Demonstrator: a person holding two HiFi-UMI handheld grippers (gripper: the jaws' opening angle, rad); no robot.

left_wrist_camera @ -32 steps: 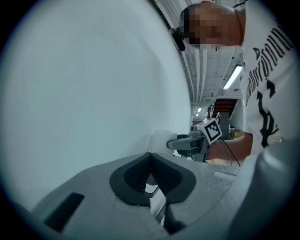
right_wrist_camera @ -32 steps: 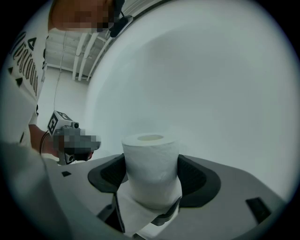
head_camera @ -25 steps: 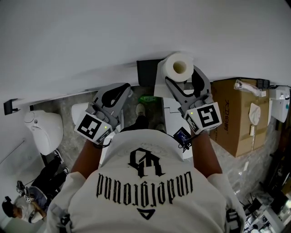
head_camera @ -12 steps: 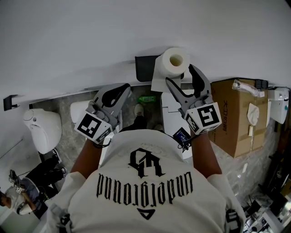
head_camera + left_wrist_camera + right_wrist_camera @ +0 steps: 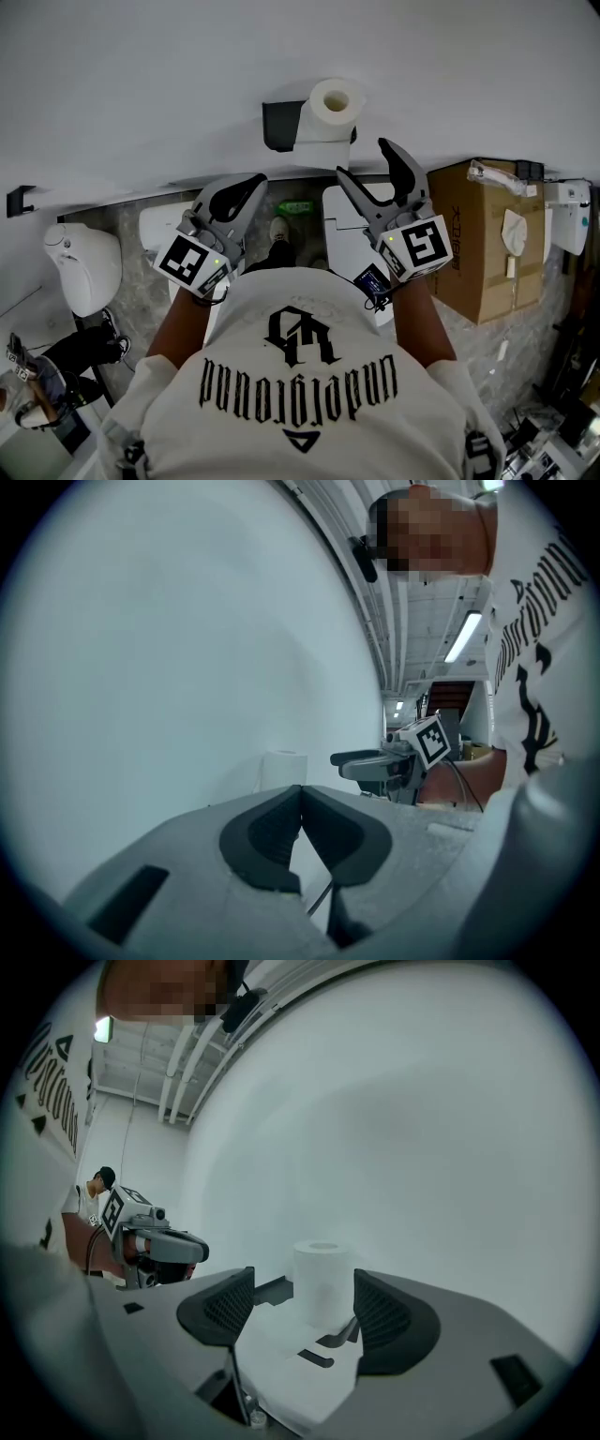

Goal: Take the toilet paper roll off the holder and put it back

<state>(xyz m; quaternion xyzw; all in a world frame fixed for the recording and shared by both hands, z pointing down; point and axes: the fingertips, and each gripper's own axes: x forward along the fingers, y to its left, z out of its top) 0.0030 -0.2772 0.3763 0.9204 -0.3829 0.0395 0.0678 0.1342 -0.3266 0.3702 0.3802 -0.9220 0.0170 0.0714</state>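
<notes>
Wall (image 5: 141, 84), white and bare, fills the whole upper half of the head view. Below it, at the bottom centre of the frame, comes the wearer's white shirt (image 5: 300, 394) with black print, both forearms reaching up out of it. A brown cardboard box (image 5: 487, 244) stands on the floor at the right edge, and a rounded white fixture (image 5: 84, 267) sits at the left edge.

The right tongs (image 5: 364, 161) point up and to the left from right of centre, their marker cube facing the camera. Their jaws stand wide apart with nothing gripped. In the right gripper view (image 5: 305, 1302) the two ribbed black pads frame an open gap, and the roll shows beyond that gap, clear of both pads. The left tongs (image 5: 251, 183) lie left of centre, tips aimed up and to the right. In the left gripper view (image 5: 301, 808) their dark pads meet along one line, closed with nothing between them.

The toilet paper roll (image 5: 331, 108) is on the wall at upper centre, just above the right tongs' tips, its hollow core facing the camera and a loose end hanging below it. It sits on the black holder (image 5: 279, 125), whose dark plate juts out to the roll's left. The right gripper view shows the roll (image 5: 322, 1279) upright at mid-frame; the left gripper view shows it (image 5: 284, 769) small against the wall.
</notes>
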